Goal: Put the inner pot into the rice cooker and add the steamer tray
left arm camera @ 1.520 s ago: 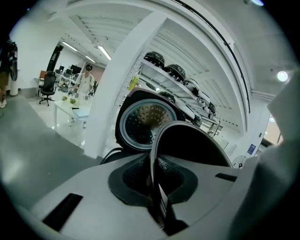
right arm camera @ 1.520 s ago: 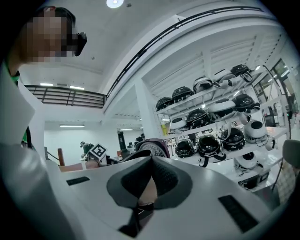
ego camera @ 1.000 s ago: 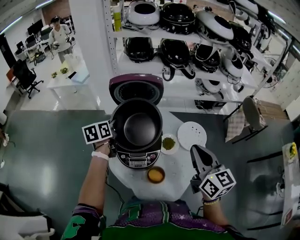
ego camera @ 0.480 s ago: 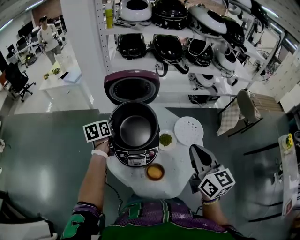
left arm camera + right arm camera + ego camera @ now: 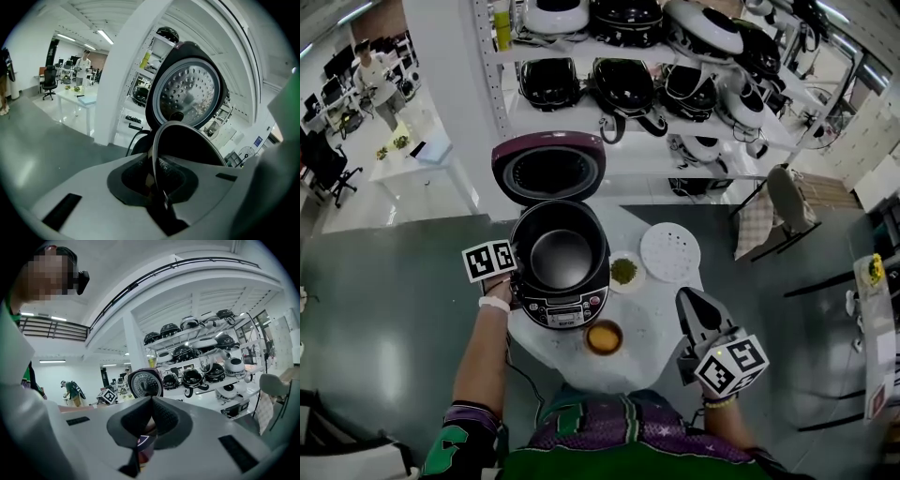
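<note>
The dark inner pot (image 5: 560, 255) stands inside the purple rice cooker (image 5: 565, 307), whose lid (image 5: 548, 169) is tipped open at the back. My left gripper (image 5: 517, 273) reaches in from the left under its marker cube and is shut on the pot's left rim. In the left gripper view that thin rim (image 5: 158, 140) runs between the pads of the left gripper (image 5: 157, 177). The white perforated steamer tray (image 5: 669, 252) lies flat on the table to the cooker's right. My right gripper (image 5: 688, 300) hovers at the table's right front, shut and empty, and the same right gripper (image 5: 151, 422) shows shut in its own view.
The small round white table (image 5: 654, 323) also holds a dish of green stuff (image 5: 624, 271) beside the cooker and an orange-filled bowl (image 5: 603, 337) in front of it. Shelves of rice cookers (image 5: 628, 84) stand behind. A chair (image 5: 783, 202) is at the right.
My left gripper has come down with the inner pot, which now sits lower in the cooker body. The right gripper has stayed where it was.
</note>
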The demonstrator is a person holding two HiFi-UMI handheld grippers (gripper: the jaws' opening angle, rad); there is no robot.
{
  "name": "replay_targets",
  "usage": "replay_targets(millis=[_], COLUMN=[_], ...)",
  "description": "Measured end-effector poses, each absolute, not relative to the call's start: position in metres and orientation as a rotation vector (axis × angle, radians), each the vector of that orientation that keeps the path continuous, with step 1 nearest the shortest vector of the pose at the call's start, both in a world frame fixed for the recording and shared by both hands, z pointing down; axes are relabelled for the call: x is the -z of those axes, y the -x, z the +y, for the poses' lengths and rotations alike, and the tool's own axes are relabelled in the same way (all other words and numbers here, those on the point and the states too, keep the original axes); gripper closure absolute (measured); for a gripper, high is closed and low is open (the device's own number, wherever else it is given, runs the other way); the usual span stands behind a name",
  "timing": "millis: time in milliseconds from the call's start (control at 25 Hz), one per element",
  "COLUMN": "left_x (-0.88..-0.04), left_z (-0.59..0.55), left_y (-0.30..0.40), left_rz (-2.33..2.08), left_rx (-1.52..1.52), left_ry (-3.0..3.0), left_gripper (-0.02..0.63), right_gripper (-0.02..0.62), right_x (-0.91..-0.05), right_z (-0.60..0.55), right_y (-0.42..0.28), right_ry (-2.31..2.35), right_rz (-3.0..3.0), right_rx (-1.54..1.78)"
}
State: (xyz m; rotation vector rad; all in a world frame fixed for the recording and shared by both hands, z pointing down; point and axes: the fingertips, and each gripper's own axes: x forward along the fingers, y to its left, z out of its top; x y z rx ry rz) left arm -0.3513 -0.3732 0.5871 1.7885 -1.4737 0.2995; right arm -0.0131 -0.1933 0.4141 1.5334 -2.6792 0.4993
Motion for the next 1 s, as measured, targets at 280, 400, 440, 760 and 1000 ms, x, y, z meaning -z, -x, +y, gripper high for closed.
replay_targets(millis=[280, 400, 440, 760, 1000], left_x=[-0.610, -0.615, -0.616, -0.626, -0.629], left_z=[-0.373, -0.373, -0.374, -0.377, -0.376], left_y=[0.350, 0.350, 0.350, 0.346, 0.347], left_rz=[-1.477, -1.475, -1.474, -1.467, -1.420], left_rx=[-0.345, -0.362, -0.369, -0.428, -0.554], left_ry=[-1.737, -1.731, -1.732, -1.710, -1.715], left_gripper=[0.554, 0.551, 0.549, 0.535, 0.534], right_gripper=[0.589, 0.589, 0.589, 0.589, 0.589], right_x=[-0.416, -0.417, -0.417, -0.418, -0.418], right_z=[-0.192, -0.192, -0.192, -0.191, -0.189], right_y=[0.004, -0.001, -0.002, -0.007, -0.008], right_ry=[-1.542, -1.556, -1.559, -1.554, -1.561], right_rz=[-2.660, -2.652, -2.650, -2.650, -2.655], right_rx=[-0.511, -0.513, -0.513, -0.519, -0.514])
